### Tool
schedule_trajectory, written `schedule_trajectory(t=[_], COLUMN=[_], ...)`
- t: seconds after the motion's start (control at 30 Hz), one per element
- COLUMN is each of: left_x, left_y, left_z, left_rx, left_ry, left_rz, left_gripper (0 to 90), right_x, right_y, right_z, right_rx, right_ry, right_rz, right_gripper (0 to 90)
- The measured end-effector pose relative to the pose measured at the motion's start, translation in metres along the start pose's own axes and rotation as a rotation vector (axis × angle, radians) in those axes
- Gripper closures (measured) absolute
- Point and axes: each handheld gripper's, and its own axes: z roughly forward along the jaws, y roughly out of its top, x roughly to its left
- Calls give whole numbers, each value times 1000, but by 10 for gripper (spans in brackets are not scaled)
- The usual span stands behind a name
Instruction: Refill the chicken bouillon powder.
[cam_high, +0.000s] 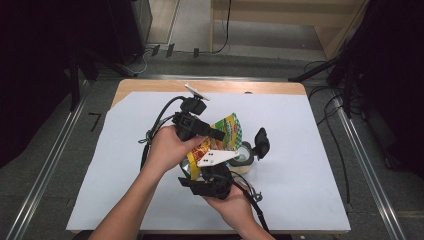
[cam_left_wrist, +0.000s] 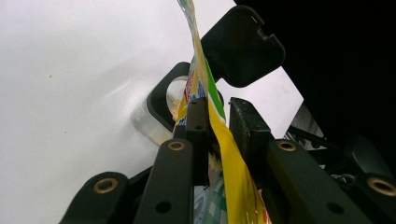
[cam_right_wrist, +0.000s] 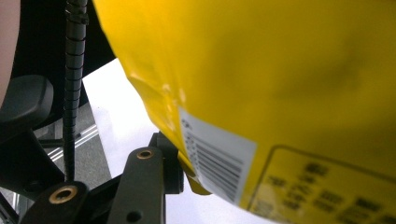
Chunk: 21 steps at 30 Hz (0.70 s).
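High view: yellow snack bag (cam_high: 226, 134) held mid-table above the clear container (cam_high: 243, 159), both tongs clamped on it.
Left gripper (cam_high: 200, 131) pinches the bag's upper part, right gripper (cam_high: 210, 172) its lower corner. Judgement: keep the bag mouth centred over the container's opening and tilt slowly, both grips firm. The container's hinged black lid (cam_high: 261, 142) stands up beside the bag and could catch it; white sheet (cam_high: 310, 165) beneath.

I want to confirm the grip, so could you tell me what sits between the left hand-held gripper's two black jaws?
The yellow-and-green printed snack bag, pinched edge-on, seen in the left gripper view.
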Motion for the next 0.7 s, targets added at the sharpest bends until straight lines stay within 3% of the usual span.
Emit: schedule_trajectory(t=[0.7], left_x=[0], left_y=[1], left_z=[0], left_rx=[-3], left_ry=[4], left_rz=[-7], left_gripper=[784], right_x=[-1], right_y=[1], right_z=[0], right_rx=[5], right_ry=[3], right_rz=[-2], right_gripper=[634])
